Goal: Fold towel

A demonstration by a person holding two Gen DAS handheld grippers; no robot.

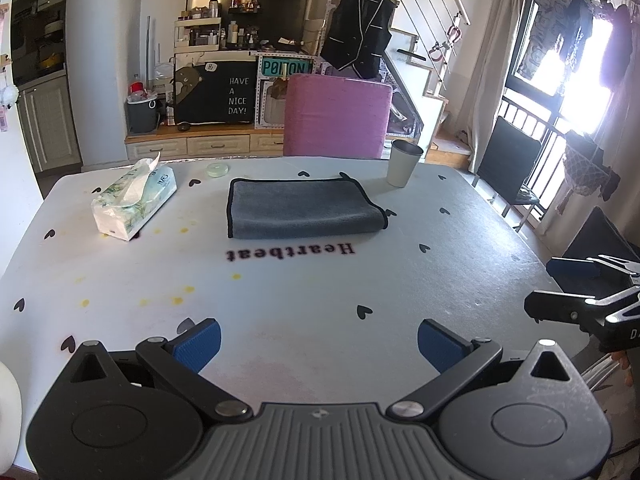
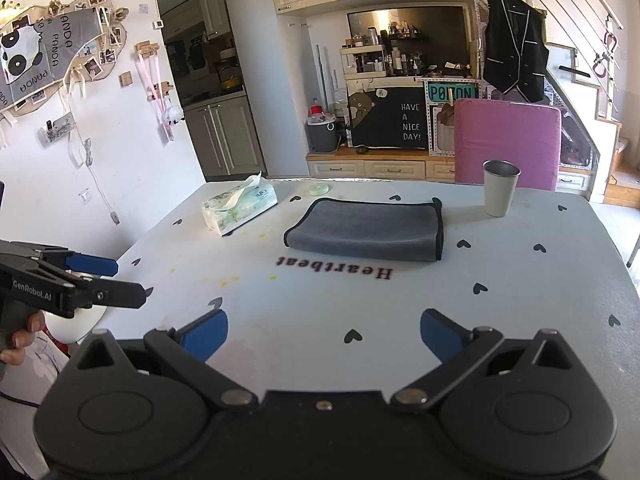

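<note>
A grey towel with black edging lies folded into a flat rectangle on the far middle of the table; it also shows in the right wrist view. My left gripper is open and empty, held over the table's near edge, well short of the towel. My right gripper is open and empty too, also near the front edge. The right gripper shows at the right edge of the left wrist view, and the left gripper at the left edge of the right wrist view.
A tissue pack lies left of the towel. A metal cup stands at its far right. A small round lid sits at the table's far edge. A pink chair stands behind the table.
</note>
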